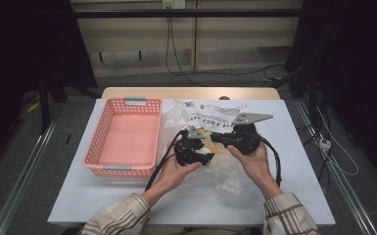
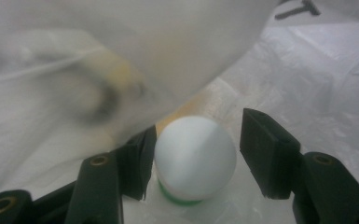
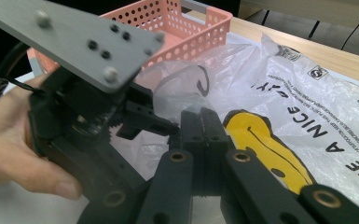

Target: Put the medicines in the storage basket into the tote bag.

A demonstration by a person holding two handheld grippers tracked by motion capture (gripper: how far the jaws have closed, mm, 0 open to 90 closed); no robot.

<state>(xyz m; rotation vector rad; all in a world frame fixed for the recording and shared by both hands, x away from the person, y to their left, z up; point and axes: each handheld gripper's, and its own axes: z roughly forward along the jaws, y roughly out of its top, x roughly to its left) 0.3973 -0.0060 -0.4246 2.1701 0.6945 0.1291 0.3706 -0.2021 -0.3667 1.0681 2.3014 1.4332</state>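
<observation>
Left gripper (image 2: pixel 193 156), jaws spread, straddles a white ball (image 2: pixel 195 158) inside the plastic bag (image 1: pixel 215 115) on the worktop (image 1: pixel 298 196); right gripper (image 3: pixel 204 135), jaws pressed together, pinches the bag's film. Likely step: extracting the ball (pink basket (image 1: pixel 95 142) beside). Next: close squarely, avoiding film.

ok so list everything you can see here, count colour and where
basket: one, pink, left on the table
plastic bag: one, clear with black print and a yellow smiley, middle of the table, under both grippers
ball: one, white, green thing beneath it, inside the bag between the left fingers
table: one, white top
left gripper: one, black, open around the ball
right gripper: one, black, shut on the bag film
hands: two, plaid sleeves, bottom of high view
</observation>
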